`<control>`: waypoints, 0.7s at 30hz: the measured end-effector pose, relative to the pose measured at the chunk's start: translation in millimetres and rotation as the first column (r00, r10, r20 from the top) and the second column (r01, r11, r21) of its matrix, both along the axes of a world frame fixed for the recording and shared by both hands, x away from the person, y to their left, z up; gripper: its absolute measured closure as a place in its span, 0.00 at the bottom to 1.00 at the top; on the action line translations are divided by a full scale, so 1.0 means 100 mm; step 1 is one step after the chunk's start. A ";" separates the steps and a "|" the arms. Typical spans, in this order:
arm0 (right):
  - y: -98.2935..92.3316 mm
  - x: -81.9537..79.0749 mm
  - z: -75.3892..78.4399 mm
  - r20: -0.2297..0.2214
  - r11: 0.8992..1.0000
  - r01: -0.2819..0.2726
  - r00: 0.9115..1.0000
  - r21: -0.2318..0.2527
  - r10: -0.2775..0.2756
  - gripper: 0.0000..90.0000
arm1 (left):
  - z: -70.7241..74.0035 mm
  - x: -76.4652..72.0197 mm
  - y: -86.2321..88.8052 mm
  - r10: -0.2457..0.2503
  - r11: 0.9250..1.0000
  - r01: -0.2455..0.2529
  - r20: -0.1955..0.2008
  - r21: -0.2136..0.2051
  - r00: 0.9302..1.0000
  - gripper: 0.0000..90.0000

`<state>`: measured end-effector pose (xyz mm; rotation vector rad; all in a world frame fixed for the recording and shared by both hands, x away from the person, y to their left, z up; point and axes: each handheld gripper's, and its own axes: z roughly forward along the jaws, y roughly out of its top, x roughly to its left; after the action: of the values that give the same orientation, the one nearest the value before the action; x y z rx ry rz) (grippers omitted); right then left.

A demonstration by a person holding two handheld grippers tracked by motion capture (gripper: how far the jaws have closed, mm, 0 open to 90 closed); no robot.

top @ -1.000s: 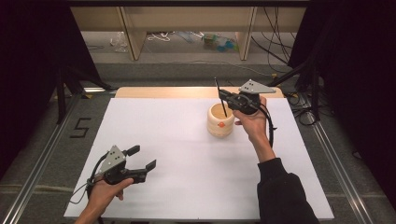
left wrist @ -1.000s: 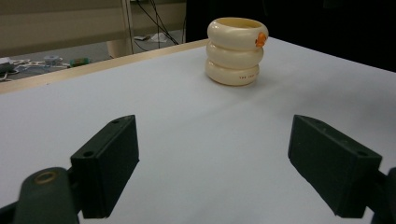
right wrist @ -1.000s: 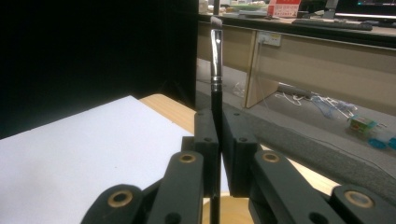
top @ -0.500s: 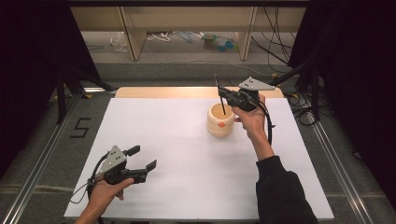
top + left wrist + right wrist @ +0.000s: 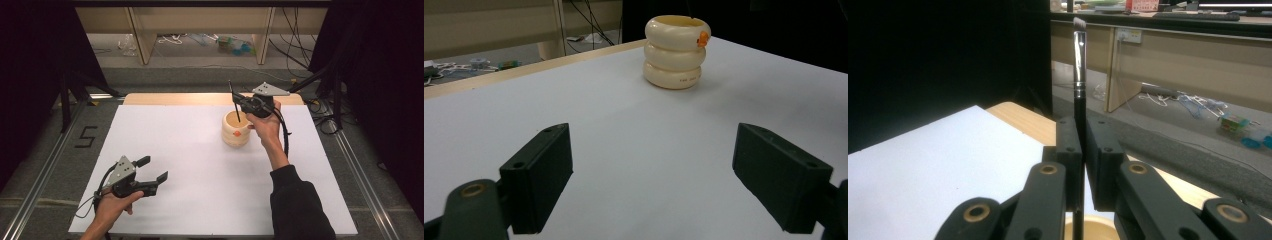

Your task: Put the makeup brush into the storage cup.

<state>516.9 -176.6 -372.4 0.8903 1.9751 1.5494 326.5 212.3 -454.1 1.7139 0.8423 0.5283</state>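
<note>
Above cream holder [image 5: 236,129], right gripper [image 5: 239,101] fingers clamp brush [image 5: 1078,75]; left gripper [image 5: 152,174] fingers open.

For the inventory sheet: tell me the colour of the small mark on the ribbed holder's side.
Orange, on the cream holder; the left gripper view shows it best.

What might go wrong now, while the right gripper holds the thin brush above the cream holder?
1. The right gripper clamps the brush by a narrow handle, so it may twist or slip during lowering.
2. The lower tip sits at the mouth of the holder; a sideways push could catch the rim and tip or slide this light-looking holder.
3. The left gripper rests open, far from the holder, so nothing steadies it.
</note>
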 end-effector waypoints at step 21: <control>0.01 0.09 -0.12 -0.010 0.999 0.032 0.999 -0.013 -0.032 0.95 | 0.00 -0.01 0.00 0.000 1.000 0.000 -0.002 0.001 1.000 0.18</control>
<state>526.0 -175.7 -384.5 0.9219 1.9657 1.5156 326.0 212.0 -454.2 1.7157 0.8429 0.5274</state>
